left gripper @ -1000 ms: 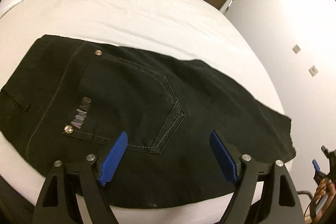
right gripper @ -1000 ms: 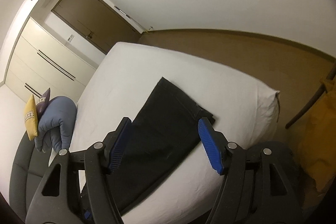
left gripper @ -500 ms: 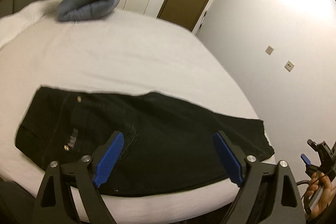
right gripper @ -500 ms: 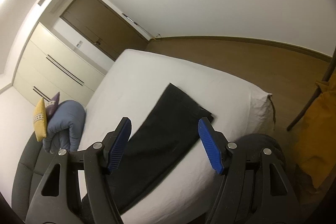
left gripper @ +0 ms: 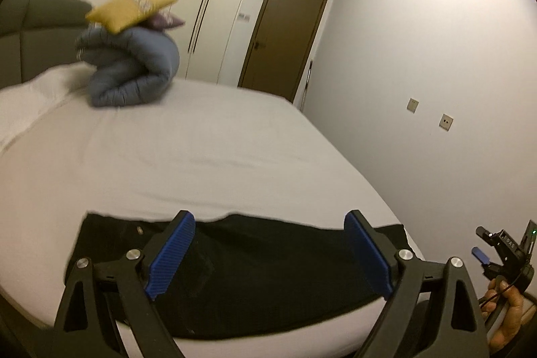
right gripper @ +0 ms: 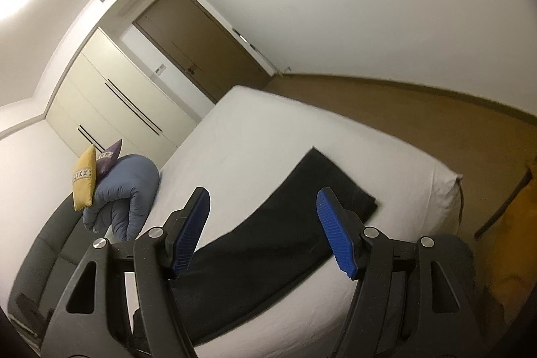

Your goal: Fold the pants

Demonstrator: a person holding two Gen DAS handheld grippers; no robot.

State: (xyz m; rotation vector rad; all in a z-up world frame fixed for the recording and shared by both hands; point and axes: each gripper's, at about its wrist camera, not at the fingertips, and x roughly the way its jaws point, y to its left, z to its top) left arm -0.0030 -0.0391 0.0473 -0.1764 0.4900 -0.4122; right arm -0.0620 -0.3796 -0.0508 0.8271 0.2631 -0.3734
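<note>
Black pants lie flat in a long strip along the near edge of the white bed, waist end at the left in the left wrist view. My left gripper hovers above them, jaws wide open with nothing between them. The right wrist view shows the same pants running diagonally, leg ends toward the bed's far corner. My right gripper is open and empty, well above the cloth. That right gripper also shows at the left view's right edge, held by a hand.
A rolled blue duvet with a yellow cushion on top sits at the head of the bed by the grey headboard. White wardrobes and a brown door stand beyond. Wooden floor runs along the bed's far side.
Both grippers have lifted up and back from the pants, which now look smaller and lower in each view. The left jaws have spread slightly wider. The pants have not moved.
</note>
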